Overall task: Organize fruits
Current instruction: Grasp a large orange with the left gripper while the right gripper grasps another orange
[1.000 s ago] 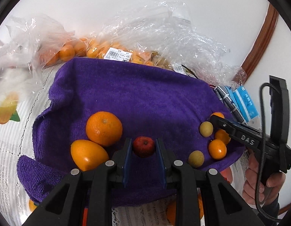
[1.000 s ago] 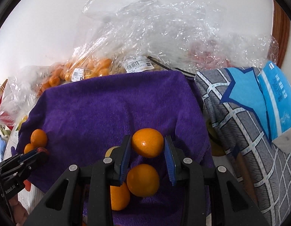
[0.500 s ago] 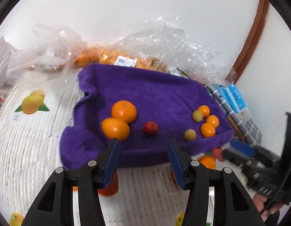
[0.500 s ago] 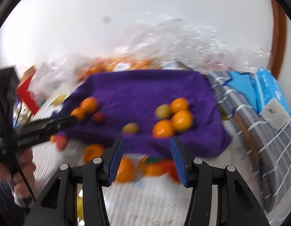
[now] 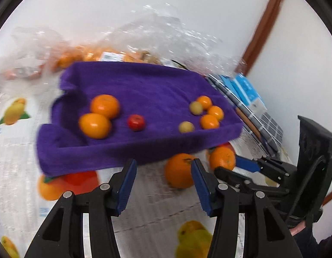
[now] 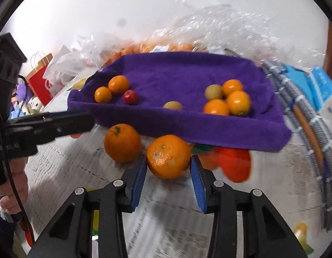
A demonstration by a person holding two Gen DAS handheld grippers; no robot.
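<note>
A purple towel (image 5: 144,90) (image 6: 187,73) lies on the table with two oranges (image 5: 104,105), a small red fruit (image 5: 135,122) (image 6: 130,96), two yellow-green fruits (image 5: 186,126) and three small oranges (image 5: 209,121) (image 6: 238,102) on it. Two loose oranges lie on the tablecloth before the towel's front edge. My left gripper (image 5: 163,181) is open and empty, with one orange (image 5: 179,169) (image 6: 122,143) just ahead of its right finger. My right gripper (image 6: 168,175) is open, its fingers on either side of the other orange (image 6: 168,159) (image 5: 222,158).
Clear plastic bags of small oranges (image 5: 114,53) lie behind the towel against the wall. Blue packets and a checked cloth (image 6: 310,99) lie at the right. A red paper bag (image 6: 40,79) stands at the far left. The tablecloth (image 5: 15,150) has printed fruit pictures.
Both grippers let go of their fruit on the towel, opened and pulled back off it. They now sit low over the tablecloth by the two loose oranges.
</note>
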